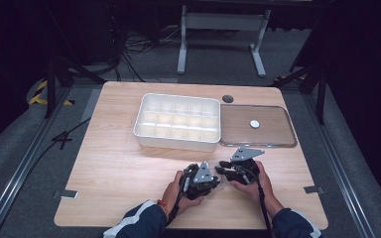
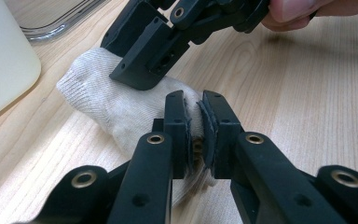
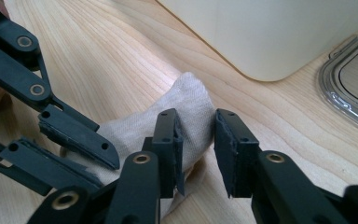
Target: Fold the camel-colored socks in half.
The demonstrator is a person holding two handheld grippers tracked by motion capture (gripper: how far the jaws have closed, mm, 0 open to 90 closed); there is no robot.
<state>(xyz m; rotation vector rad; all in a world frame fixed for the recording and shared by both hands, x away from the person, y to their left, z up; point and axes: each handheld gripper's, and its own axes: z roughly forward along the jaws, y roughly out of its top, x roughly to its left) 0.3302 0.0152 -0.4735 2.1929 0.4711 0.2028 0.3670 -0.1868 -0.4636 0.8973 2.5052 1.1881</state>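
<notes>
- Wooden table (image 1: 114, 163) from the high view: I've got a white divided tray (image 1: 177, 121) at the back, its clear lid (image 1: 258, 126) just beside it, and both grippers close together near my edge, left gripper (image 1: 209, 184) and right gripper (image 1: 223, 167).
- Left gripper view: my jaws are clamped tight on a fold of the beige sock (image 2: 116, 105) lying on the wood.
- Right gripper view: sock (image 3: 191, 107) sits between my jaws, which are a bit apart, not pressing it as far as I can see.

High overview; two close sock (image 2: 121, 105) views
</notes>
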